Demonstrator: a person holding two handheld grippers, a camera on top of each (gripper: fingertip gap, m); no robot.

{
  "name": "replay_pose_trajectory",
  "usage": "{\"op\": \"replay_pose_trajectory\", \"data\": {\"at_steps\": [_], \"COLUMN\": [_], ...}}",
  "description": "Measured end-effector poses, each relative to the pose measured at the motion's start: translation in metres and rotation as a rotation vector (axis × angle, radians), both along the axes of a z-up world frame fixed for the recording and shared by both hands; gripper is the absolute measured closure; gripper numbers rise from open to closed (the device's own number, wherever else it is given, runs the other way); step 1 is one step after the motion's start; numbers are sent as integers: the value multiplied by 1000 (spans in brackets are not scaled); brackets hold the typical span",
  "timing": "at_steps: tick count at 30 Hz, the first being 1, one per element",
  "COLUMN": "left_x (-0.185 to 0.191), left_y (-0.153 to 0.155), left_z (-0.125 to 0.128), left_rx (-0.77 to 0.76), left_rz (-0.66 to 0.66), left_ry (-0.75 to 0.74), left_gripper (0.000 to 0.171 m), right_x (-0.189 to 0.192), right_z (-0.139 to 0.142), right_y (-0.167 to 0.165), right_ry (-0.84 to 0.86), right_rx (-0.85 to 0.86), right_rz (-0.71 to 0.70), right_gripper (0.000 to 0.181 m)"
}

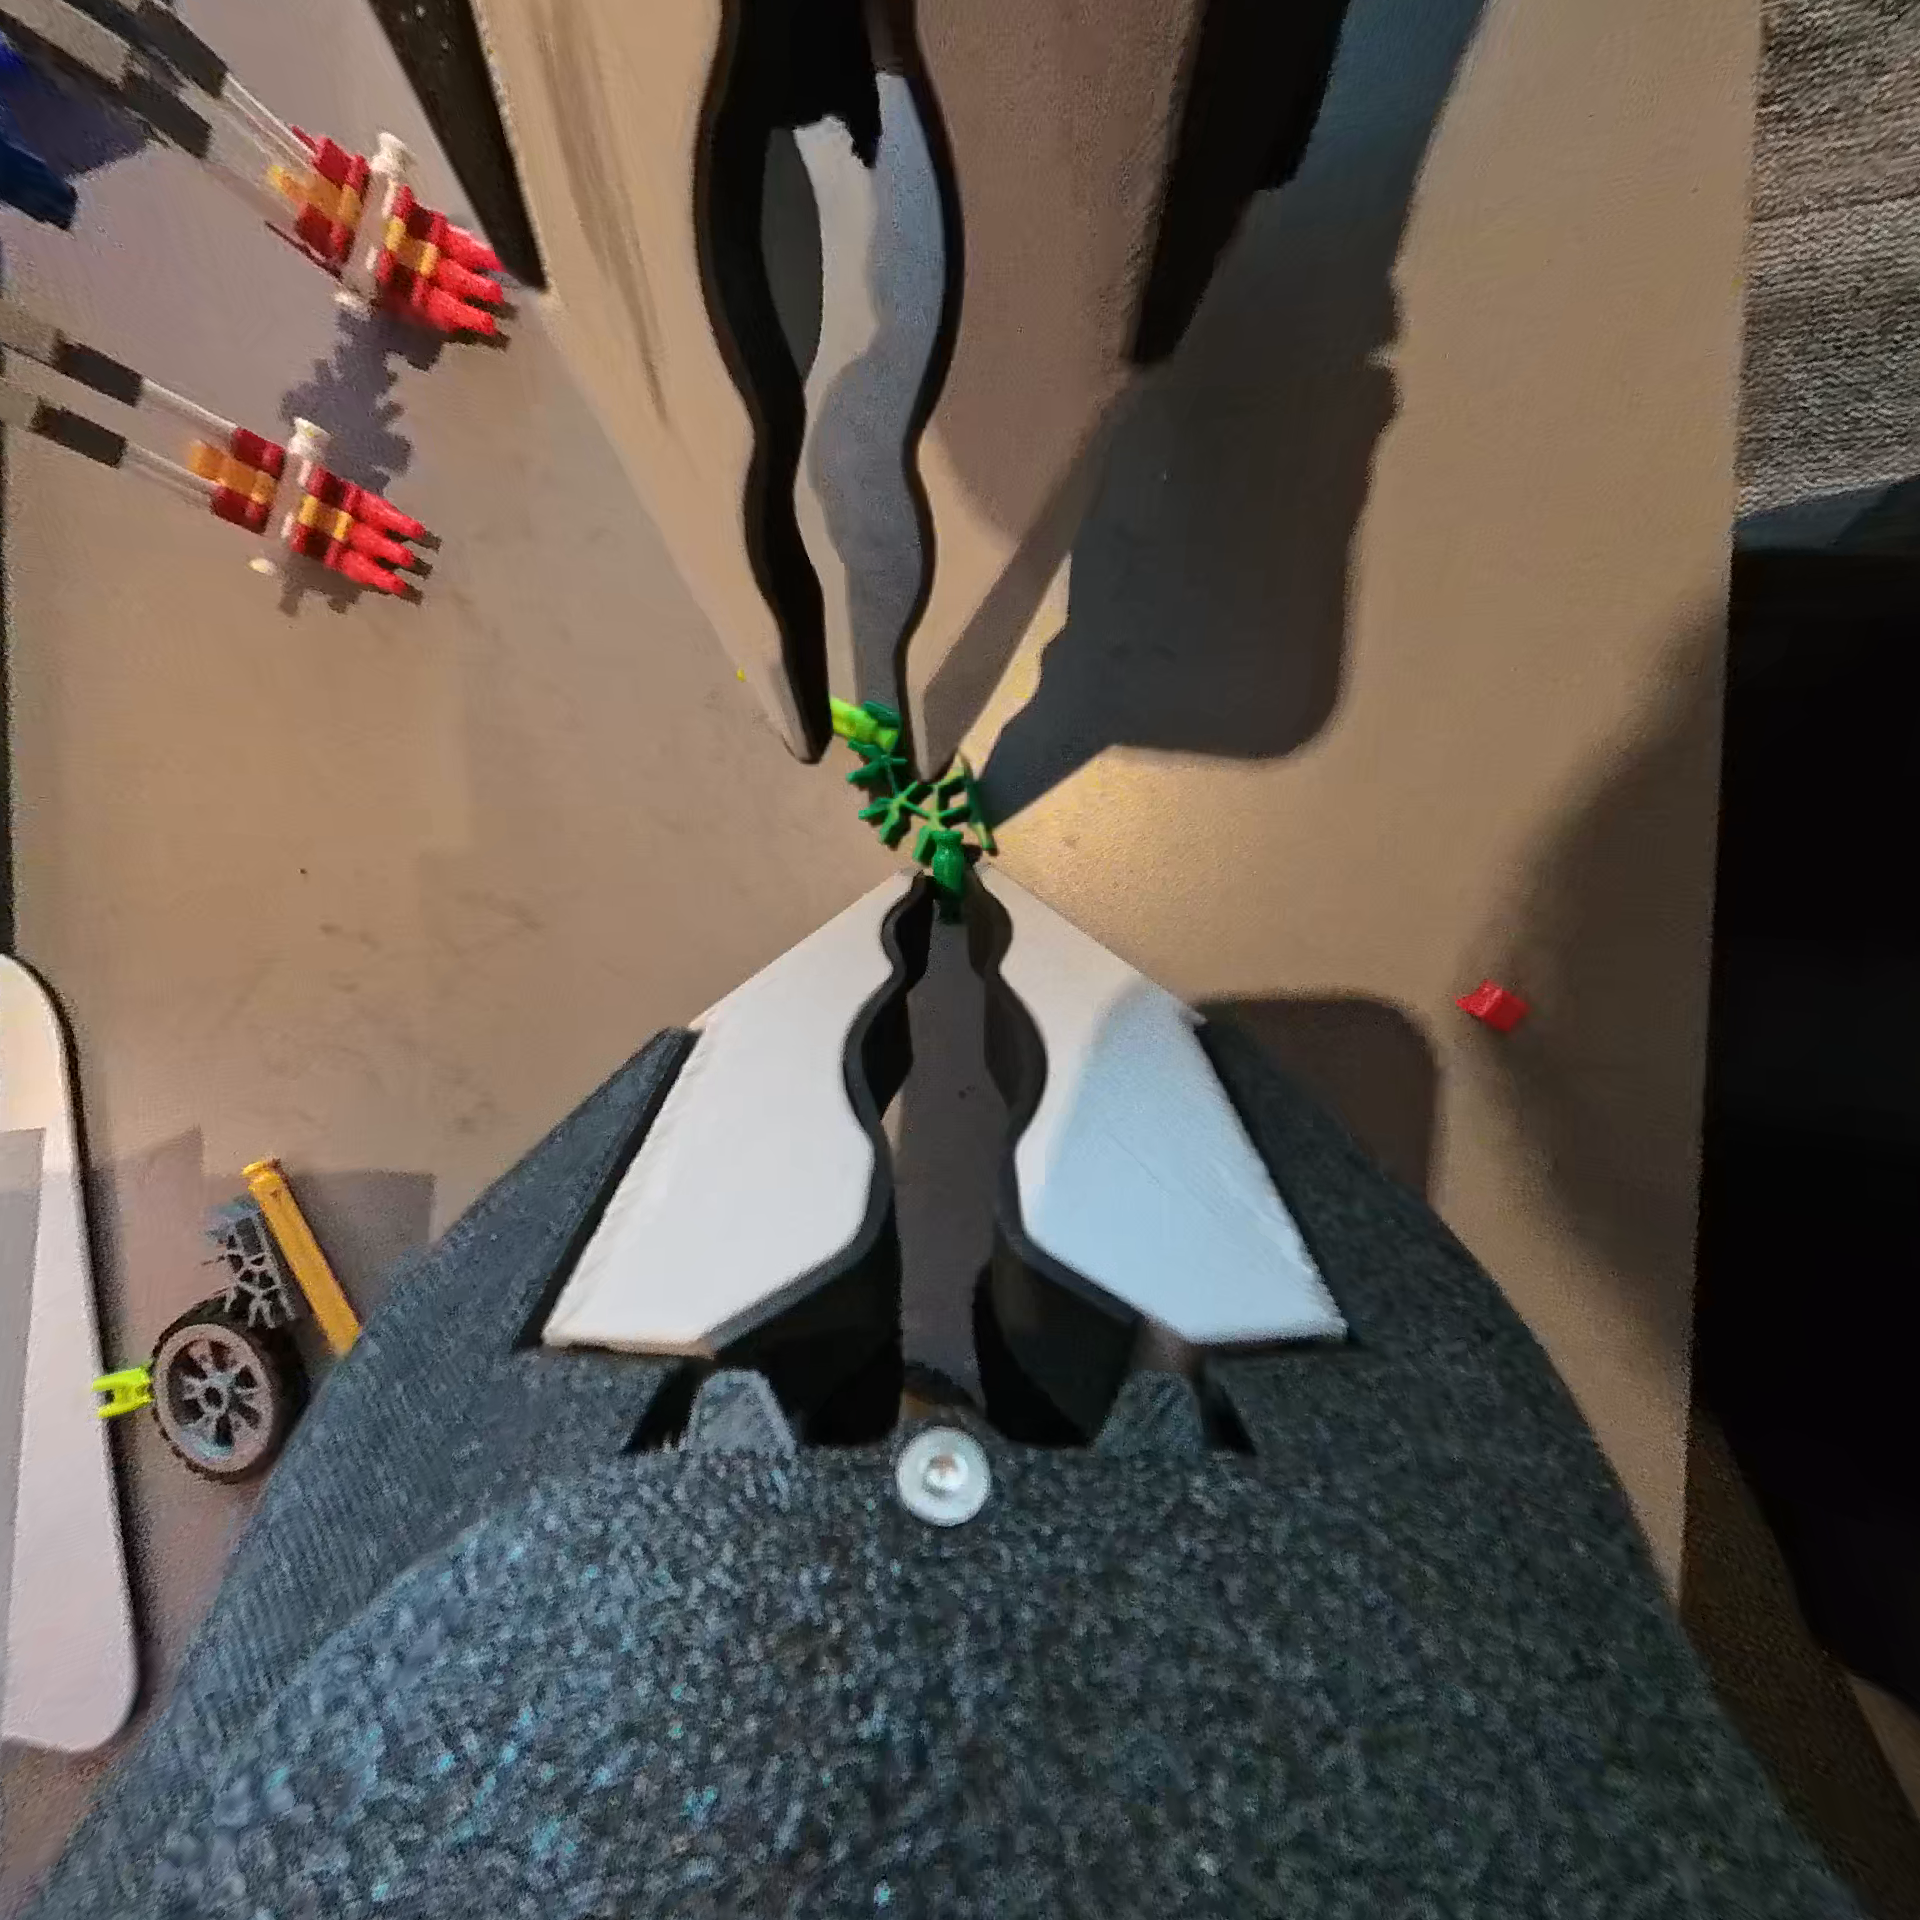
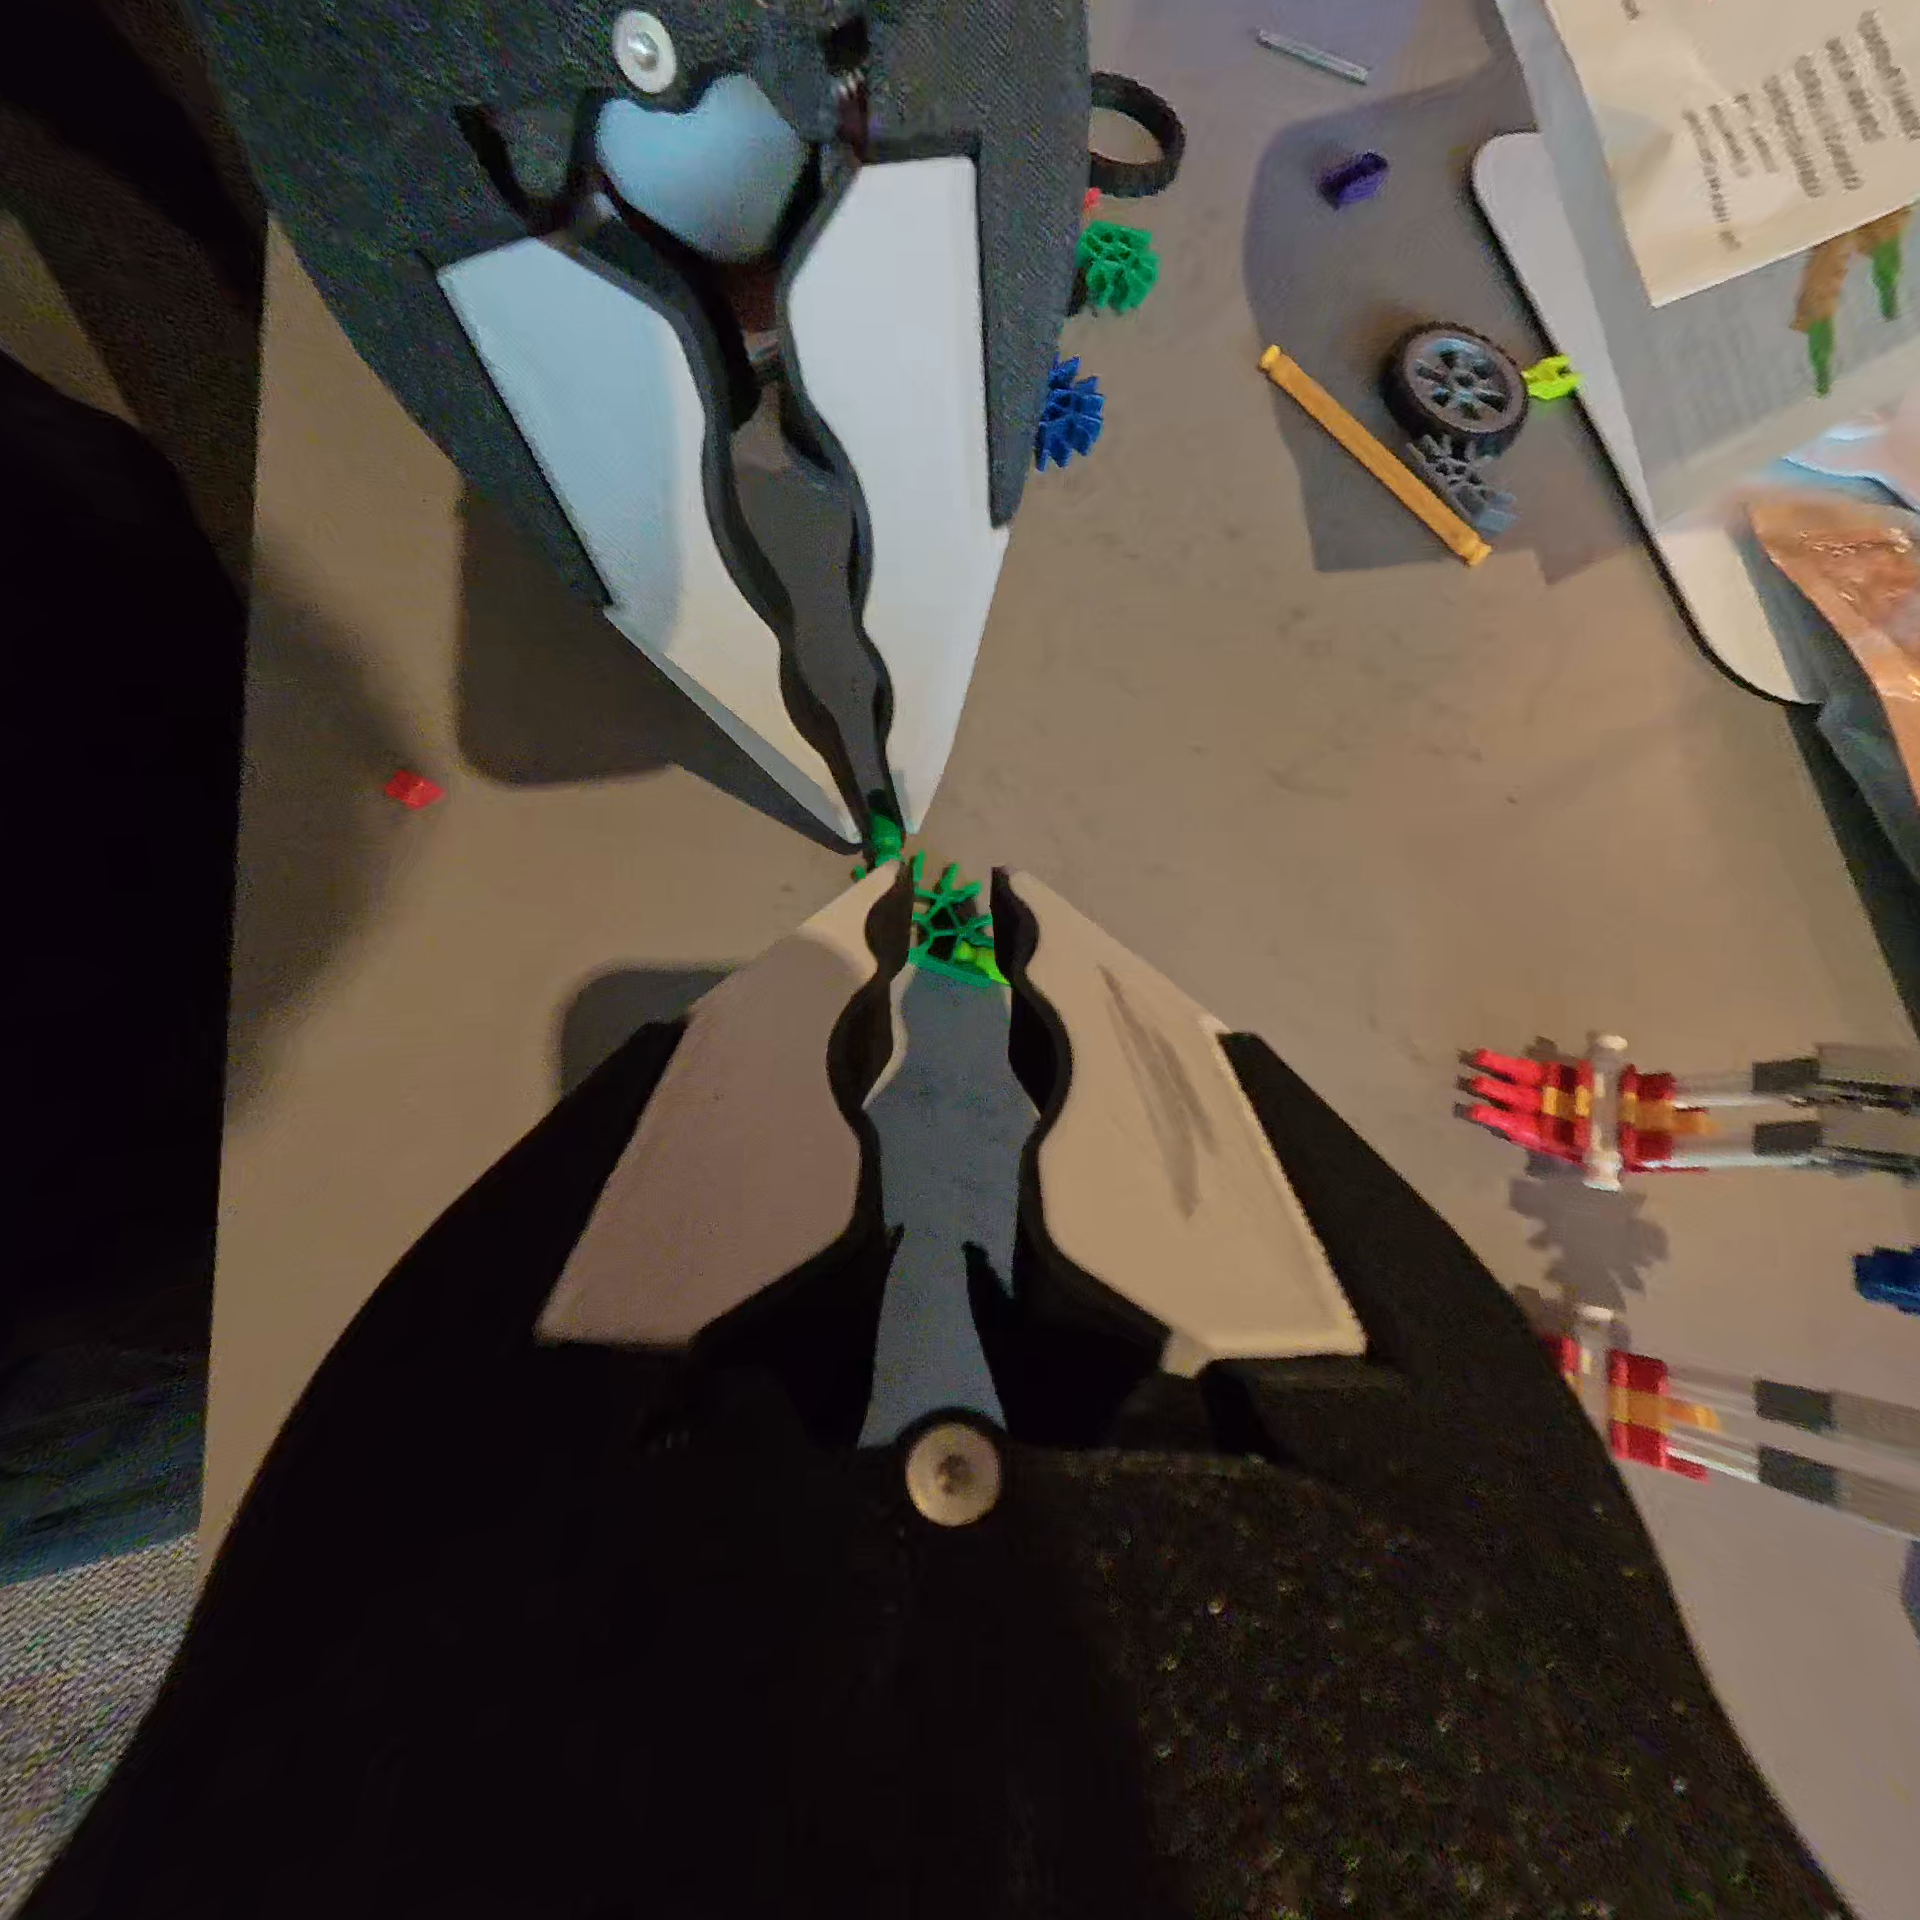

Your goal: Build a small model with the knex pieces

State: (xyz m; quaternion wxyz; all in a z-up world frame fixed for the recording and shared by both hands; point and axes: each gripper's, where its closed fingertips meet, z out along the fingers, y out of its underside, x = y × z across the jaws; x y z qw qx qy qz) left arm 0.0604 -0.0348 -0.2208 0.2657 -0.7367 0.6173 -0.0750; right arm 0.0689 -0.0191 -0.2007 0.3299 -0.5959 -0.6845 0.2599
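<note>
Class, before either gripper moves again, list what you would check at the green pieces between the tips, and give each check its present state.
1. Left gripper shut on the dark green rod: ok.
2. Right gripper around the green connector: ok; whether it clamps: cannot tell.
3. Rod seated in the connector: cannot tell.
4. Lime clip between the right gripper's tips: ok.
5. Red piece apart from both grippers: ok.

Speckled dark-grey tool (image 1: 948,878) bodies, white wedge fingers (image 1: 769,1143) with wavy black pads, silver screw (image 1: 943,1475)
</note>
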Motion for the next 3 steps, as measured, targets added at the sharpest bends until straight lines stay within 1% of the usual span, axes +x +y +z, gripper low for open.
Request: {"op": "replay_pose_trajectory", "data": {"at_steps": [3], "left_x": [0], "left_y": [0], "left_z": [-2], "left_rx": [-11], "left_rz": [5], "left_ry": [7], "left_gripper": [166], "right_x": [0], "right_z": [-4], "right_y": [0], "right_ry": [-13], "right_rx": [-13], "right_rz": [3], "right_gripper": [168]}}
